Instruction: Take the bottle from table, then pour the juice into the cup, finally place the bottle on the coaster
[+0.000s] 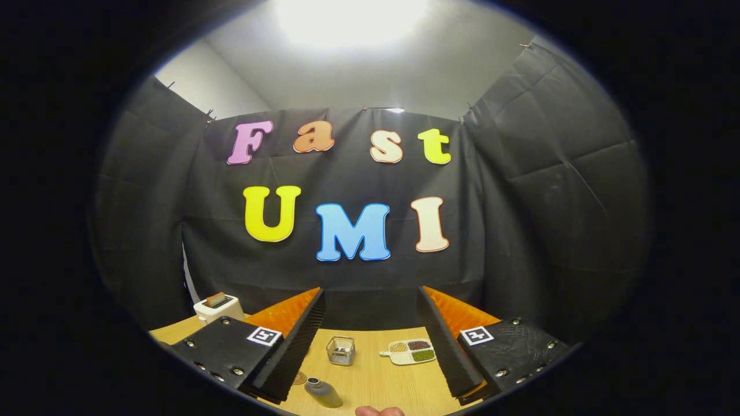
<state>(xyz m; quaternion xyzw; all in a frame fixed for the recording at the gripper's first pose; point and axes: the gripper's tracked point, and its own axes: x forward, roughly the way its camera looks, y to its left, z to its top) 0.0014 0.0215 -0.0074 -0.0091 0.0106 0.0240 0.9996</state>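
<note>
Gripper view, from the fingers outward.

Gripper (370,346): we see it held up above the table, fingers spread wide, nothing between them but bare tabletop and the things lying further off.

Fingers (295,341): both rise from the lower part of the view and splay outward; each mount carries a square black-and-white marker.

Bottle (324,393): here is our task item, a grey bottle with a dark open-looking neck, on the table just inside the left finger, near its base. It looks tilted toward the right, though this low in the fisheye we can't be sure whether it stands or leans. The fingers do not touch it.

Coaster (299,378): we make out a small round brownish disc just beside the bottle's neck, half hidden by the left finger; probably the coaster, but it is tiny here.

Cup (341,351): a small container with a wire-like frame, ahead of the bottle, between the fingers.

Tray (411,351): a white divided dish with a handle, its compartments filled with pale, dark and green bits, close to the right finger.

Toaster (218,307): white, beyond the left finger at the table's far corner.

Table (376,381): light wood.

Hand (378,411): a sliver of a person's hand just right of the bottle.
</note>
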